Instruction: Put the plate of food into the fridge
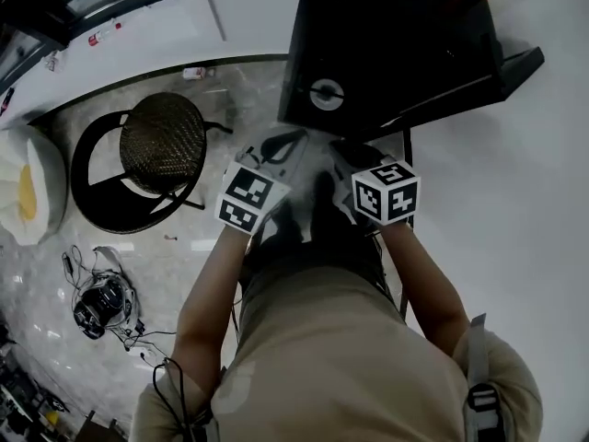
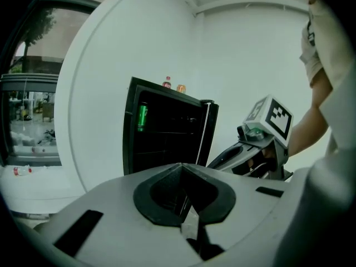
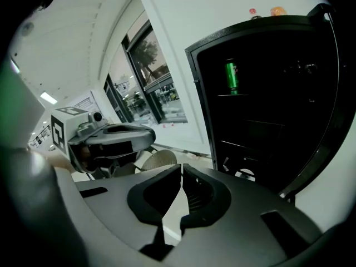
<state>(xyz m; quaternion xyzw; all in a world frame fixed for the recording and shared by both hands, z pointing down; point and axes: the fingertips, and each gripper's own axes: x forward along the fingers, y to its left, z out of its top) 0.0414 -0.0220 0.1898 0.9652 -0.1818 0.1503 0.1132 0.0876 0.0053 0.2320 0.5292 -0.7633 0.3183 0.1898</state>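
The black fridge (image 1: 396, 44) stands open just ahead of me, its door (image 3: 334, 93) swung to the right. On a low shelf inside lies a round white-rimmed plate (image 1: 326, 93), also seen in the right gripper view (image 3: 245, 175); its contents are too dark to make out. A green can (image 3: 231, 74) stands on an upper shelf. My left gripper (image 2: 181, 171) and right gripper (image 3: 182, 171) are held side by side at chest height in front of the fridge. Both are shut with nothing between the jaws.
A round wicker chair (image 1: 161, 145) on a black ring frame stands to the left on the marble floor. Cables and a dark device (image 1: 101, 297) lie near my left foot. Small bottles (image 2: 167, 83) stand on the fridge top. A white wall (image 1: 534, 201) runs along the right.
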